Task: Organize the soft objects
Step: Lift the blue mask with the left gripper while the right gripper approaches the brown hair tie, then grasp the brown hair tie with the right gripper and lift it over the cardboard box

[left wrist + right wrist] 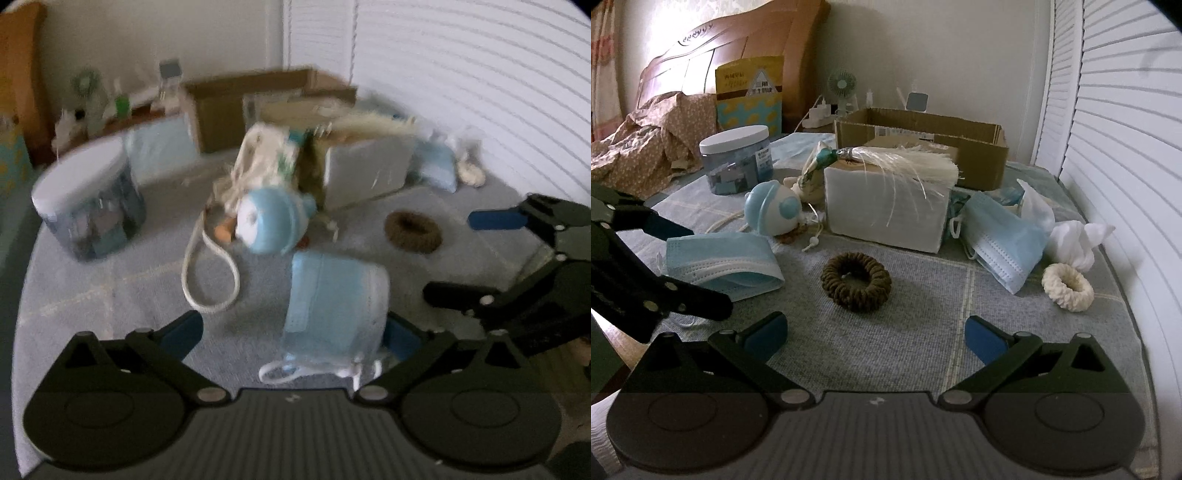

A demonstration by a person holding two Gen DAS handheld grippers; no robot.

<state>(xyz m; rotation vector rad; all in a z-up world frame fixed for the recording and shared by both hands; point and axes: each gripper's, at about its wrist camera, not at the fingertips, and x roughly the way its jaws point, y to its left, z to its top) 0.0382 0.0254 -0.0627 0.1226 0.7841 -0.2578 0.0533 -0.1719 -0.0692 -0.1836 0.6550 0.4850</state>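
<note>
A blue face mask (332,302) lies on the grey bedspread between my left gripper's (291,328) open fingers; it also shows in the right wrist view (720,262). My right gripper (875,332) is open and empty, just short of a brown scrunchie (856,281), which also shows in the left wrist view (413,230). A second blue mask (1001,240), a cream scrunchie (1067,287) and a white cloth (1075,240) lie at the right. A round blue plush toy (774,212) sits left of a white block (886,214) topped by a cream tassel (905,158).
An open cardboard box (923,140) stands behind the block. A clear jar with a white lid (737,162) stands at the back left. A white rope loop (210,273) lies by the plush. A louvred white wall (1126,147) runs along the right.
</note>
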